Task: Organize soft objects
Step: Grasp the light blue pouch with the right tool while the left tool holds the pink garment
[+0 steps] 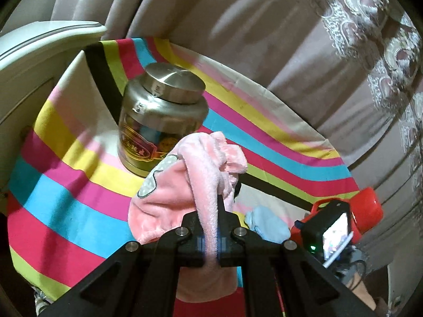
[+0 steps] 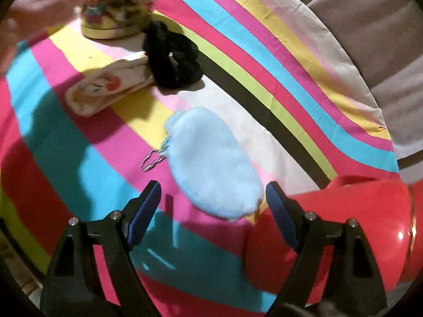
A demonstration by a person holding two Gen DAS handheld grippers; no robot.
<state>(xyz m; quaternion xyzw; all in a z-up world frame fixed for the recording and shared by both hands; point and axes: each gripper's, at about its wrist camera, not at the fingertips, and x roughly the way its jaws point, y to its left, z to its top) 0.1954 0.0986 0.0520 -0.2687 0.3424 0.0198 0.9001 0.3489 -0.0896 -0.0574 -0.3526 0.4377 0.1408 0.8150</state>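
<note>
My left gripper (image 1: 211, 227) is shut on a pink fluffy cloth (image 1: 182, 185), which hangs bunched above the striped tablecloth (image 1: 66, 185). The cloth has a grey dotted patch. In the right wrist view a light blue fluffy pouch (image 2: 211, 163) with a twisted cord loop lies on the tablecloth (image 2: 66, 145). My right gripper (image 2: 212, 192) is open just above the pouch's near end, its fingers either side and apart from it. A black fuzzy item (image 2: 171, 58) and a white printed fabric roll (image 2: 105, 89) lie further off. The blue pouch (image 1: 267, 224) also shows in the left wrist view.
A glass jar with a metal lid (image 1: 161, 116) stands on the cloth beyond the pink cloth. A red thermos (image 2: 357, 229) lies close to my right finger. A hand (image 2: 39, 8) blurs at the upper left. Curtains (image 1: 264, 39) hang behind the table.
</note>
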